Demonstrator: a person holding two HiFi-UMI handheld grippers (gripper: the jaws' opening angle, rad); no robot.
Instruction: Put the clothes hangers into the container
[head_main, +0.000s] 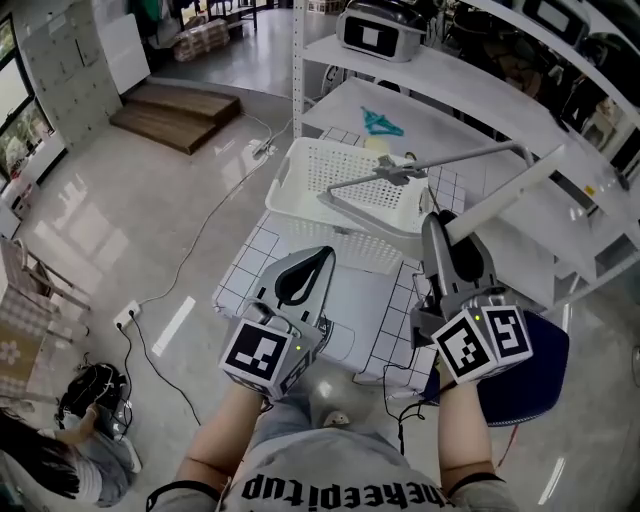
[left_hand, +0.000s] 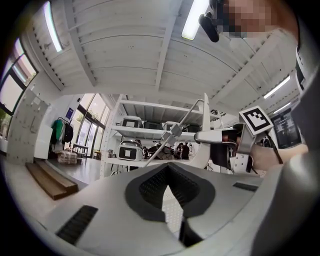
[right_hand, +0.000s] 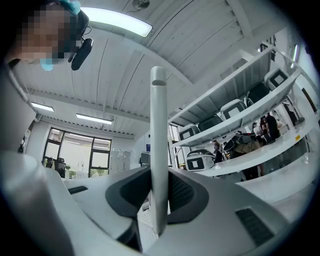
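Note:
A white slatted basket (head_main: 300, 178) stands on the grid-topped table (head_main: 250, 265). My right gripper (head_main: 440, 225) is shut on one arm of a white hanger (head_main: 500, 200), whose grey bar and clip (head_main: 400, 175) reach out over the basket. In the right gripper view the hanger's arm (right_hand: 158, 150) stands upright between the pads, with my right gripper (right_hand: 159, 172) clamped on it. My left gripper (head_main: 322, 256) hovers in front of the basket, its tips together and nothing in them; it looks the same in its own view (left_hand: 169, 170). A teal hanger (head_main: 382, 123) lies on the white surface beyond the basket.
White shelving (head_main: 470, 90) runs along the right, with a white appliance (head_main: 378, 32) on it. A blue seat (head_main: 535, 375) is at my right side. Cables (head_main: 200, 235) trail over the floor to the left, near a wooden step (head_main: 175, 115). A person (head_main: 60, 450) crouches at the lower left.

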